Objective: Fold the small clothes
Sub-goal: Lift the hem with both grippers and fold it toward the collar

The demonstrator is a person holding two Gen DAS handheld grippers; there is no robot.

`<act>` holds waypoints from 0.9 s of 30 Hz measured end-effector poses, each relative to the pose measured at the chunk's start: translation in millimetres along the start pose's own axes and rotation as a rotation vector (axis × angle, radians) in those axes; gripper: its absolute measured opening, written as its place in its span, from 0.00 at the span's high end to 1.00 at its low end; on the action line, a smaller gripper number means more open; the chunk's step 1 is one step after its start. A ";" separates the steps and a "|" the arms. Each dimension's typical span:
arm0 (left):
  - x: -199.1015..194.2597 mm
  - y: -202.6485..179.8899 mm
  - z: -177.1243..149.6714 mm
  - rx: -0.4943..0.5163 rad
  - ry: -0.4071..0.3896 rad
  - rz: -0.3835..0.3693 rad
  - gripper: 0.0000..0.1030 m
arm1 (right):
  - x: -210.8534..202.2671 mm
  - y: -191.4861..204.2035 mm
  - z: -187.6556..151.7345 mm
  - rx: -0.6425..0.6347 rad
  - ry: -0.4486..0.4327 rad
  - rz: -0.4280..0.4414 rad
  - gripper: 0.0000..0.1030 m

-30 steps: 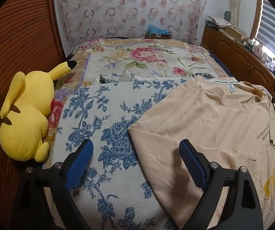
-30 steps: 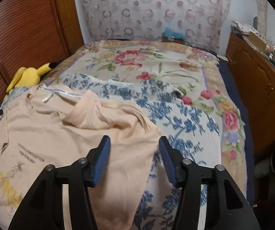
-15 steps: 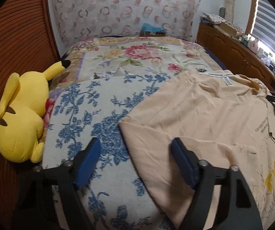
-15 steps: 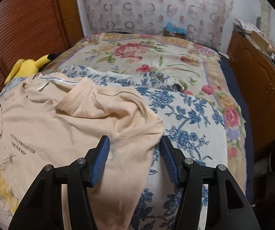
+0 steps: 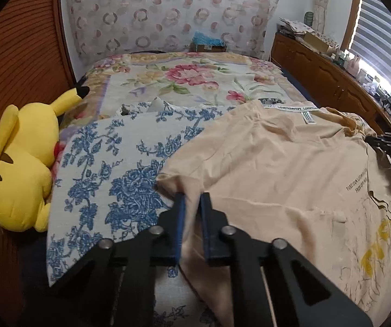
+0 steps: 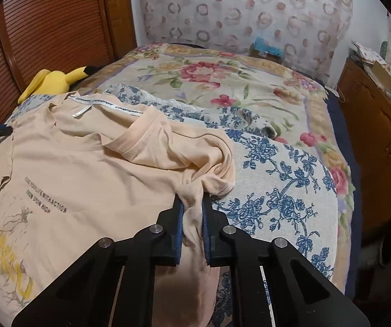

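A peach t-shirt (image 5: 277, 169) (image 6: 86, 169) with dark lettering and a yellow print lies spread on the bed, collar toward the headboard. My left gripper (image 5: 192, 197) is shut on the shirt's left sleeve edge, and fabric shows between the blue pads. My right gripper (image 6: 192, 200) sits at the crumpled right sleeve. Its jaws are closing and a bunched fold of the shirt is pinched between the pads. Each gripper's tip shows at the far edge of the other view.
A blue-flowered cloth (image 5: 108, 158) (image 6: 277, 190) lies under the shirt on a floral bedspread (image 5: 190, 81). A yellow plush toy (image 5: 18, 169) (image 6: 56, 81) rests at the bed's left edge by a slatted wooden door (image 5: 18, 54). A wooden cabinet (image 6: 380, 136) runs along the right.
Both grippers went from open to shut, each pinching a sleeve of the shirt. The fabric has bunched up between the pads.
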State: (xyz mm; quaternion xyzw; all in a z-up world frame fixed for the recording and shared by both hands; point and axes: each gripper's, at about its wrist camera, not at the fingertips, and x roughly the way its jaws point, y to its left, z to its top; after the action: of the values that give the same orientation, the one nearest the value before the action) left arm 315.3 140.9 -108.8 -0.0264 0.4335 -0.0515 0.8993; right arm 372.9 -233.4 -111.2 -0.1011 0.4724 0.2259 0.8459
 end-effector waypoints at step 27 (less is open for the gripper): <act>-126.4 -64.6 -46.1 0.072 -0.212 -0.119 1.00 | -107.7 59.5 -33.4 -0.035 -0.168 0.064 0.94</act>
State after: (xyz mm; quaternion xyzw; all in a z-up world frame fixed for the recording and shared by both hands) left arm 196.6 91.2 -33.3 -0.0253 0.3315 -0.1172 0.9358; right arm 270.6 -224.9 -35.5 -0.0814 0.3987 0.2690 0.8730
